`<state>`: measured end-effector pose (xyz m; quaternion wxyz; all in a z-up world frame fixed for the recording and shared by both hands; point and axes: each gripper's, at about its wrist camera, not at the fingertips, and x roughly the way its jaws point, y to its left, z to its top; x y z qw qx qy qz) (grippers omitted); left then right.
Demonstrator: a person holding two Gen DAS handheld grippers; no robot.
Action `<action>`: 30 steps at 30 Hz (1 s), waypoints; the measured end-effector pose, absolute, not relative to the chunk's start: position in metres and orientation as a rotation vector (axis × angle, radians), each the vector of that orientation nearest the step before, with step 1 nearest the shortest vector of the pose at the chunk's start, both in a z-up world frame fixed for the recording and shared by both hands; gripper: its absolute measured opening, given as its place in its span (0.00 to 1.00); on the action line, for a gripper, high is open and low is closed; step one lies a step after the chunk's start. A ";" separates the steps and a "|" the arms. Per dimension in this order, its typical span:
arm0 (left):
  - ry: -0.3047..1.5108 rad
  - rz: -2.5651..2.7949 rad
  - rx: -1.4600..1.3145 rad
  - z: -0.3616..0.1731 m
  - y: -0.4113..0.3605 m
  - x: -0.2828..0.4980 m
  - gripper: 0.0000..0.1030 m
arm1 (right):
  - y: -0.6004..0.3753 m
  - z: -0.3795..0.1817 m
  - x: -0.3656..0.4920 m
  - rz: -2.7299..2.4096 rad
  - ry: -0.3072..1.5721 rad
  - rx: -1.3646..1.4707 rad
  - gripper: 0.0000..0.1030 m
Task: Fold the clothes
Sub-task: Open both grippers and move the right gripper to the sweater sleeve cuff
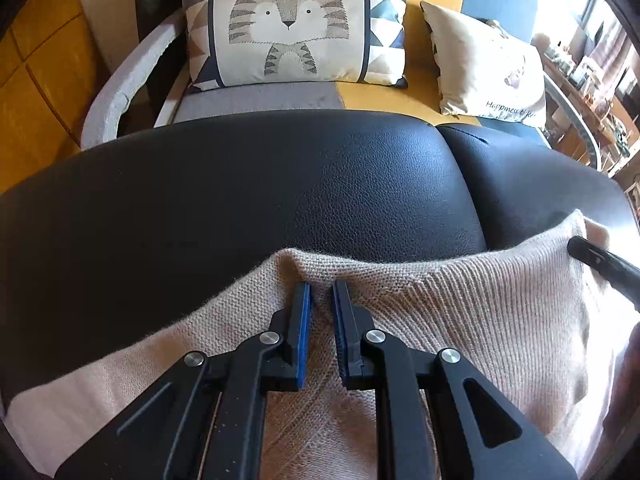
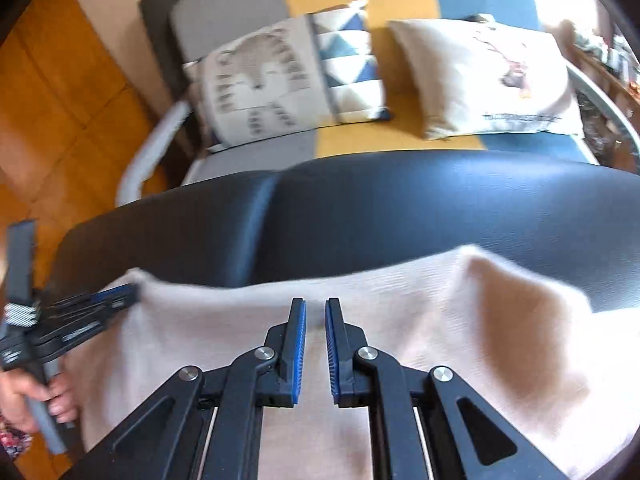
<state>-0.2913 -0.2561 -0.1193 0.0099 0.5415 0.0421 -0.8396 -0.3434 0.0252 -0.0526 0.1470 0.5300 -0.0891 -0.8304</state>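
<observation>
Two hand-held grippers work one beige knit sweater point(image 1: 460, 312), which lies spread on a black leather seat point(image 1: 280, 184) with its long far edge running left to right. The left hand-held gripper point(image 1: 321, 292) sits at that edge's left part, fingers a narrow gap apart with a raised fold of knit between them, not visibly clamped. The right hand-held gripper point(image 2: 315, 312), slightly apart, hovers over the mid-edge; whether it touches is blurred.

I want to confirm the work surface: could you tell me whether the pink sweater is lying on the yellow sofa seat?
No, the pink sweater lies on the black leather cushion, in front of the yellow sofa seat.
</observation>
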 end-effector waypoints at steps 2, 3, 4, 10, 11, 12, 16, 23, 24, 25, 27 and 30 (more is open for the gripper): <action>0.131 -2.622 1.683 -0.120 -0.256 -0.291 0.14 | 0.052 -0.054 -0.350 -2.445 -0.305 1.554 0.05; 0.120 -2.622 1.677 -0.120 -0.255 -0.291 0.14 | 0.059 -0.055 -0.351 -2.458 -0.329 1.551 0.05; 0.102 -2.622 1.671 -0.120 -0.253 -0.291 0.14 | 0.058 -0.054 -0.351 -2.467 -0.306 1.545 0.05; 0.088 -2.553 1.679 -0.107 -0.248 -0.291 0.14 | 0.068 -0.040 -0.339 -2.432 -0.378 1.525 0.19; 0.111 -2.539 1.657 -0.102 -0.247 -0.289 0.14 | 0.078 -0.035 -0.332 -2.439 -0.442 1.506 0.19; 0.134 -2.525 1.635 -0.096 -0.247 -0.287 0.14 | 0.091 -0.029 -0.323 -2.458 -0.495 1.490 0.20; 0.177 -2.601 1.520 -0.064 -0.217 -0.274 0.14 | 0.174 -0.018 -0.288 -2.557 -0.722 1.494 0.23; -0.074 -2.844 1.641 -0.050 -0.087 -0.269 0.14 | 0.340 -0.035 -0.230 -2.662 -1.065 1.700 0.24; -0.134 -2.846 1.675 -0.056 -0.069 -0.270 0.14 | 0.362 -0.035 -0.222 -2.692 -1.105 1.722 0.24; -0.188 -2.835 1.701 -0.063 -0.057 -0.271 0.14 | 0.383 -0.037 -0.215 -2.721 -1.138 1.740 0.24; -0.281 -2.797 1.763 -0.079 -0.036 -0.273 0.14 | 0.419 -0.040 -0.203 -2.777 -1.199 1.765 0.24; -0.344 -2.757 1.775 -0.093 -0.026 -0.272 0.14 | 0.465 -0.049 -0.197 -2.820 -1.293 1.793 0.24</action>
